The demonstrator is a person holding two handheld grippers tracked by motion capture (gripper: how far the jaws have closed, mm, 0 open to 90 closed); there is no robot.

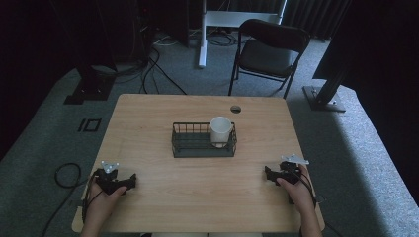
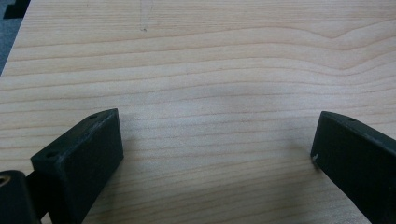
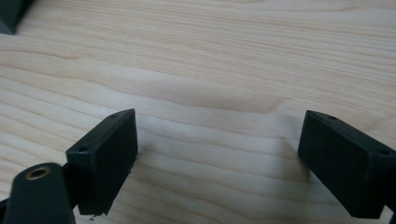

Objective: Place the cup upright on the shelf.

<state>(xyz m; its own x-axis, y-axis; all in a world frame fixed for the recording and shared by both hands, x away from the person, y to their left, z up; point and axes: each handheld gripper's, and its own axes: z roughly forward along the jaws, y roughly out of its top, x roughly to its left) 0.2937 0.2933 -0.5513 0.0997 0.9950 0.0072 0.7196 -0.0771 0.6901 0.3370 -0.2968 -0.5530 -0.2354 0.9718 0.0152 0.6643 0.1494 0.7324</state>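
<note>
A black wire basket (image 1: 203, 146) sits at the middle of the wooden table (image 1: 148, 118), and a white cup (image 1: 220, 130) stands upright in its right end. My left gripper (image 1: 132, 180) rests on the table near the front left corner, held by a hand. In the left gripper view its jaws stand wide apart over bare wood, and the left gripper (image 2: 217, 140) is open and empty. My right gripper (image 1: 267, 174) rests near the front right edge. In its own view the right gripper (image 3: 219, 135) is open too, with only wood between its jaws.
A round cable hole (image 1: 235, 109) lies in the table's far edge. Behind the table stand a black folding chair (image 1: 269, 52) and a white desk leg (image 1: 202, 34). Cables trail over the grey carpet at the left (image 1: 66, 174). Dark stands flank both sides.
</note>
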